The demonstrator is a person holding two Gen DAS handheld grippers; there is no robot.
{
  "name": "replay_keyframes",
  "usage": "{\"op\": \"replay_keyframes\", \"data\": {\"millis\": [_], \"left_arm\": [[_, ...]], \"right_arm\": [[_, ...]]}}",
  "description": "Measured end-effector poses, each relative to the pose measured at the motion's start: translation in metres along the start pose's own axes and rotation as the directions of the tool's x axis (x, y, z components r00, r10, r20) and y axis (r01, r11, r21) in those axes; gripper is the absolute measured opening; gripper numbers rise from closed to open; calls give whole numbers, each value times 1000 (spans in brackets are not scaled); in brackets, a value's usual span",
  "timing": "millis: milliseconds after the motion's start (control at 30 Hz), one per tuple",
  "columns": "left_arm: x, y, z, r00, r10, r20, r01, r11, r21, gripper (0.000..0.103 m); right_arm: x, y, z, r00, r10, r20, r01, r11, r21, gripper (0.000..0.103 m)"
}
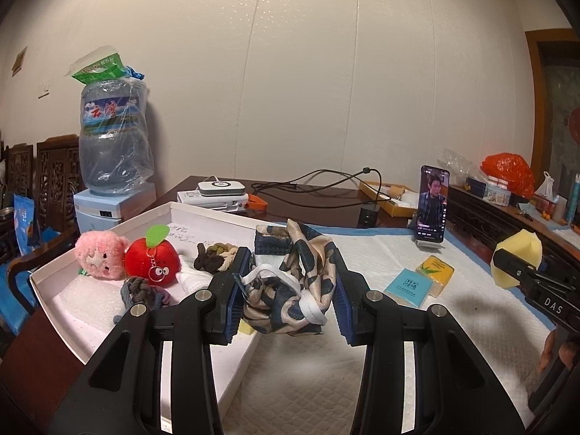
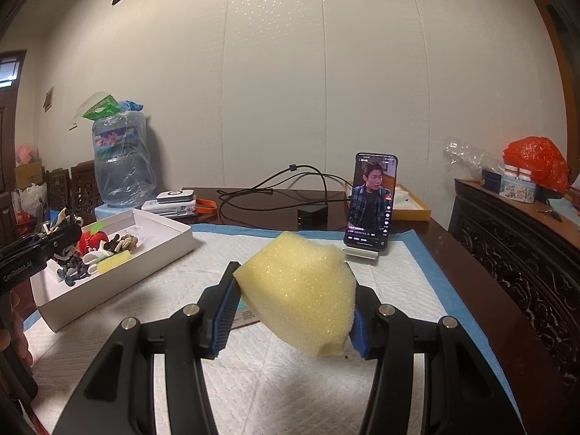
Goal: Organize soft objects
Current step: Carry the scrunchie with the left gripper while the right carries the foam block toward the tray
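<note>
My left gripper (image 1: 286,290) is shut on a crumpled patterned cloth (image 1: 290,282), beige and dark blue with a white band, held above the near right corner of the white box (image 1: 214,214). The box holds a pink plush (image 1: 99,257), a red apple plush (image 1: 152,261), knotted hair ties (image 1: 214,255) and a small yellow sponge piece (image 2: 112,262). My right gripper (image 2: 290,311) is shut on a yellow sponge (image 2: 301,290), held above the white mat (image 2: 290,380). That sponge also shows at the right in the left wrist view (image 1: 518,262).
A phone (image 2: 371,204) stands on a stand at the mat's back. Two tissue packs (image 1: 420,282) lie on the mat. A charger with cables (image 2: 311,215), a water jug (image 1: 114,137) and a carved cabinet (image 2: 514,253) surround the table.
</note>
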State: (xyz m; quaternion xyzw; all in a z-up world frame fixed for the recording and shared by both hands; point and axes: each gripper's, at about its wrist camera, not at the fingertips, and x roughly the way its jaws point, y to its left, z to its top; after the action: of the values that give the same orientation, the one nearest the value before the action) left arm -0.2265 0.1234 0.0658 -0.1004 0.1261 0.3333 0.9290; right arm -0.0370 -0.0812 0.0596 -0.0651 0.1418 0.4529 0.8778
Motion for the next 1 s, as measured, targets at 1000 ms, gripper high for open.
{"op": "replay_keyframes", "data": {"millis": [1000], "left_arm": [[-18, 55, -1, 992, 125, 22, -124, 992, -23, 42]], "right_arm": [[15, 43, 2, 997, 66, -47, -68, 997, -31, 53]]}}
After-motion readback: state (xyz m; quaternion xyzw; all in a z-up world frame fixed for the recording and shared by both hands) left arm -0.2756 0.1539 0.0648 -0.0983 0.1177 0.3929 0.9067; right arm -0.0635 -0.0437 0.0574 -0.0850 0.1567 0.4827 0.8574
